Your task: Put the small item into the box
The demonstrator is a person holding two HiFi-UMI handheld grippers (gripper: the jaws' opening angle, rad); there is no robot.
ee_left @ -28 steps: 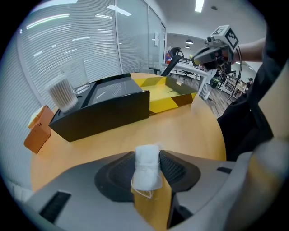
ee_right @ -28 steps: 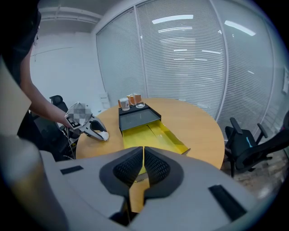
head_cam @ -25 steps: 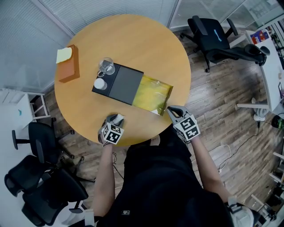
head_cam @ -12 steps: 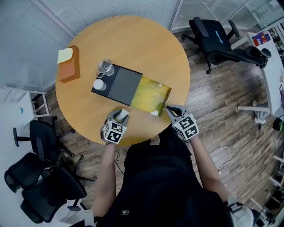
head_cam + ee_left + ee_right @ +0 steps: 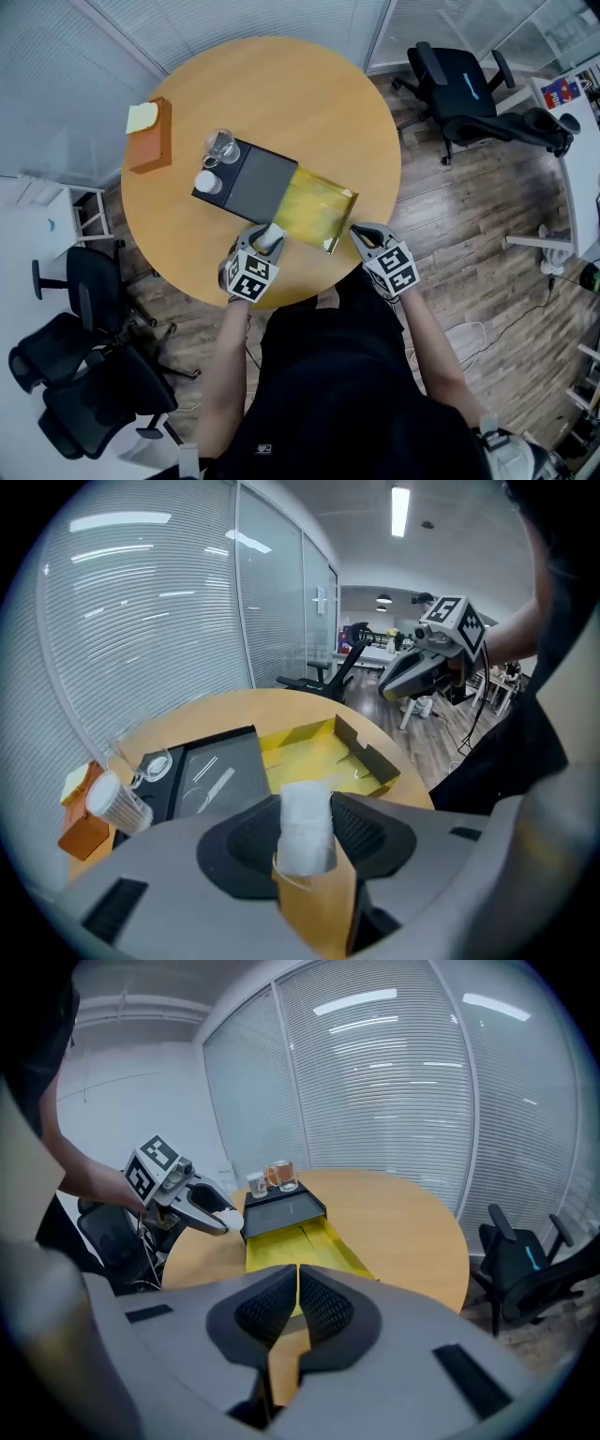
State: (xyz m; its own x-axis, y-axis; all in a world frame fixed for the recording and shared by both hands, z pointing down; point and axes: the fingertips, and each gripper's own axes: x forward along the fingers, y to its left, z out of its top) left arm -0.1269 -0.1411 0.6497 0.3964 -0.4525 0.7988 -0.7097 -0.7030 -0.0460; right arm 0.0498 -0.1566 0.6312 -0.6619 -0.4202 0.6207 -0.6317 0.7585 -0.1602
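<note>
Small white roll-shaped item [image 5: 306,822] sits clamped between the jaws of the left hand-held gripper [image 5: 265,242], standing upright above the pads. It hangs over the near edge of the round wooden table [image 5: 300,103], just beside the near wall of the open yellow cardboard box [image 5: 314,202] and not yet over its floor. A flat dark grey tray [image 5: 258,178] touches the box's far end.

The right hand-held gripper [image 5: 359,234] has its jaws together at the box's near right corner. Whether they nip the cardboard flap, I cannot tell.

Judged from here, letting go too soon would drop the item short of the box, and a roll shape could run off the table edge. Coming in low could catch the thin wall and shove the light box away, unless the right gripper steadies it.
</note>
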